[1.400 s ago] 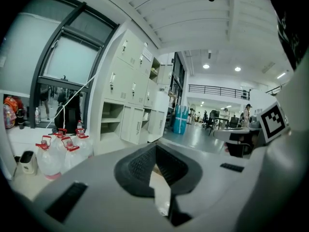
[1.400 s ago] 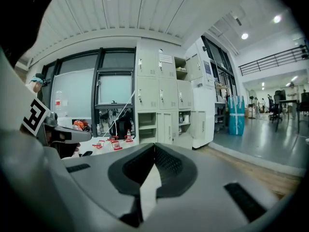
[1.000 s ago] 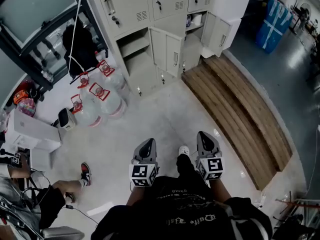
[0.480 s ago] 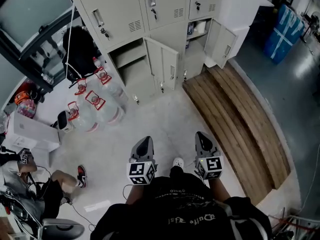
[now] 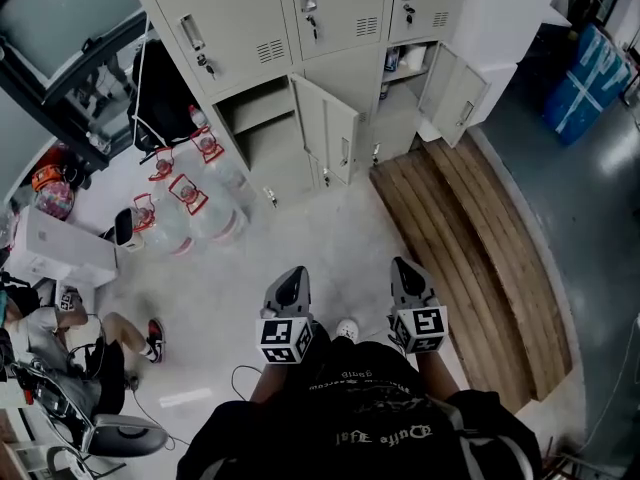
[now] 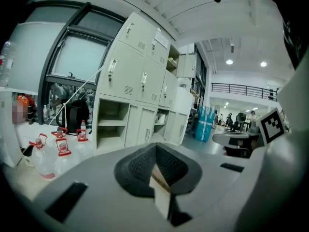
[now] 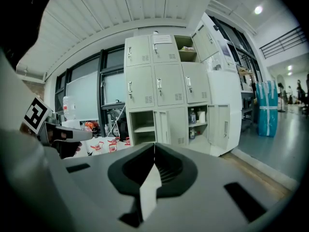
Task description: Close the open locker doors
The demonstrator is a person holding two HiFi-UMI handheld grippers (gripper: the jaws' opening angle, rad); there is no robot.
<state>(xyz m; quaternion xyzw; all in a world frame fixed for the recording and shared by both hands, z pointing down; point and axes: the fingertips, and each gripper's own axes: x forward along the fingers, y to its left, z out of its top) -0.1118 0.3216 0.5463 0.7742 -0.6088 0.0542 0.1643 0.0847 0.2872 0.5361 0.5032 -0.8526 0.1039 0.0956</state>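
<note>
The grey lockers [image 5: 300,28] stand ahead of me, some way off. One lower compartment [image 5: 262,123] is open, its door [image 5: 338,128] swung out to the right. A second open compartment [image 5: 405,63] holds a bottle and a white roll, with its door [image 5: 455,93] swung wide. My left gripper [image 5: 293,280] and right gripper [image 5: 405,271] are side by side above the floor, both shut and empty, pointing at the lockers. The right gripper view shows both open doors [image 7: 161,124] [image 7: 223,124] beyond the shut right gripper [image 7: 154,146]. In the left gripper view, the left gripper [image 6: 155,148] is shut too.
Large water jugs [image 5: 195,203] with red caps stand on the floor left of the lockers, beside a black bag [image 5: 165,93]. A wooden platform [image 5: 480,248] runs along the right. A person [image 5: 90,358] sits at the lower left near a white box [image 5: 60,248]. A blue wrapped stack [image 5: 590,83] stands far right.
Both grippers have travelled forward together towards the lockers, which now sit nearer and lower in the head view. Both stay shut.
</note>
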